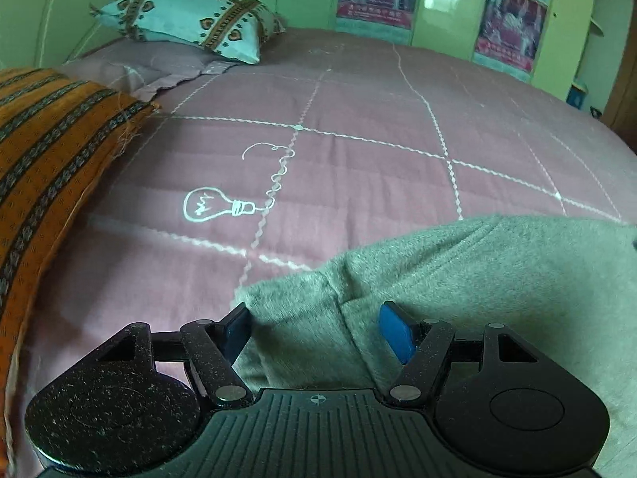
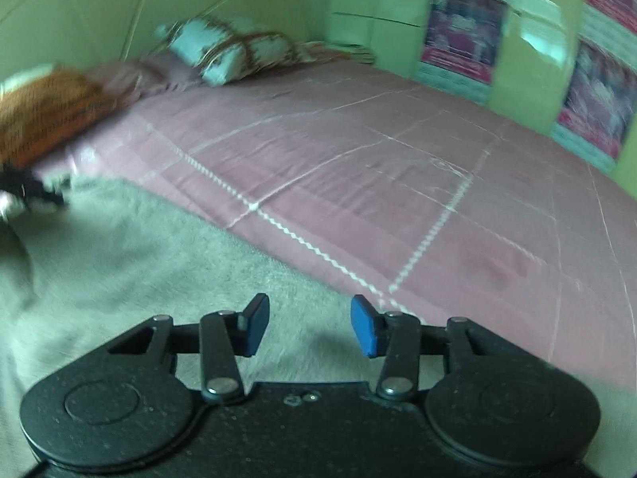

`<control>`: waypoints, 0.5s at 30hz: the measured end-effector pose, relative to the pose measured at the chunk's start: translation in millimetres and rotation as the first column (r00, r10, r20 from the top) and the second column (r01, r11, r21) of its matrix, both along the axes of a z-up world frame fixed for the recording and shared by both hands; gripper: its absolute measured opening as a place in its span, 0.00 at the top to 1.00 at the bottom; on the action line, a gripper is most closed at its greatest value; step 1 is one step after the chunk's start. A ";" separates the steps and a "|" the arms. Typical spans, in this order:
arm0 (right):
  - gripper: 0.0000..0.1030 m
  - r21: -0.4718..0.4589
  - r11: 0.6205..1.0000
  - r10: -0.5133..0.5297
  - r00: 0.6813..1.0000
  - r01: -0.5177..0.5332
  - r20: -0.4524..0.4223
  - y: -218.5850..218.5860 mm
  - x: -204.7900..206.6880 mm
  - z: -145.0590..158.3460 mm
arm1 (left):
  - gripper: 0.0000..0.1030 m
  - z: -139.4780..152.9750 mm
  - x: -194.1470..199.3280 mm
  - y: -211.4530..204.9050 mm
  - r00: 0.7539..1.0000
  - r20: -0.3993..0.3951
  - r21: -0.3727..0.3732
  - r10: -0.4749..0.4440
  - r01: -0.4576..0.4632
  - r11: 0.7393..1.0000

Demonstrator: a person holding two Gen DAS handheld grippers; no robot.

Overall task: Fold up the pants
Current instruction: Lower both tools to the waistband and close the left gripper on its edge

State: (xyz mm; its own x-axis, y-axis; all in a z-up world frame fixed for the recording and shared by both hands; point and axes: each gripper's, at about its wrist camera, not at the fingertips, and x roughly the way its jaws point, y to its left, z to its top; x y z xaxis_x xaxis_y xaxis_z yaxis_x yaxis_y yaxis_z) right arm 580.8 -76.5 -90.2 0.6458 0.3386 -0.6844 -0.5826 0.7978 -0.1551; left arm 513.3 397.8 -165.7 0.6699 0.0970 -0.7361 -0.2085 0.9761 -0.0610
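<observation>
Here, grey fleece pants spread across the near edge of a bed under a pink quilt stitched with white zigzag lines and a light-bulb drawing. Left tongs spread apart, empty, low over a creased corner of the pants, one blue-padded finger above the fabric, the other at its outer hem. Whether touching the cloth: cannot tell. Right tongs likewise parted and empty, just above the pants near their far hem, close to where grey fabric meets pink quilt. Right view blurred, especially toward its left side, with a dark smeared shape at the left border, not identifiable. Orange striped cloth bunched along the left edge of the bed, well apart from the pants. Pale blue patterned pillow at the far left corner, resting on a pink pillow at the head of the bed. Green wardrobe doors with pink posters beyond the far right side of the bed.
</observation>
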 end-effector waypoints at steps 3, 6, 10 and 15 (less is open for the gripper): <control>0.64 -0.035 0.999 0.028 1.000 -0.028 0.009 6.0 8.9 -6.8 | 0.33 4.6 0.6 2.6 1.000 -0.016 0.020 -0.017 0.017 1.000; 0.63 -0.070 0.996 0.055 0.998 -0.055 0.001 7.0 14.2 -10.9 | 0.33 12.1 -1.6 8.8 1.000 0.001 0.040 -0.016 0.016 0.999; 0.62 -0.095 0.991 0.093 0.995 -0.094 -0.021 5.0 22.1 -15.4 | 0.33 8.8 5.2 13.3 1.000 -0.003 0.046 -0.026 0.026 0.999; 0.61 -0.099 0.990 0.093 0.995 -0.095 -0.028 1.2 28.3 -16.9 | 0.18 -6.1 18.9 16.9 0.999 -0.049 0.050 -0.003 0.006 0.999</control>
State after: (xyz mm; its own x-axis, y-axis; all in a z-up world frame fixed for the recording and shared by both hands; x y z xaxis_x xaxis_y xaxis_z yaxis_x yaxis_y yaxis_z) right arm 609.1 -75.4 -107.1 0.5977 0.3258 -0.7325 -0.6589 0.7202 -0.2173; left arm 532.2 414.6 -171.8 0.6334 0.1315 -0.7626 -0.2055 0.9786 -0.0020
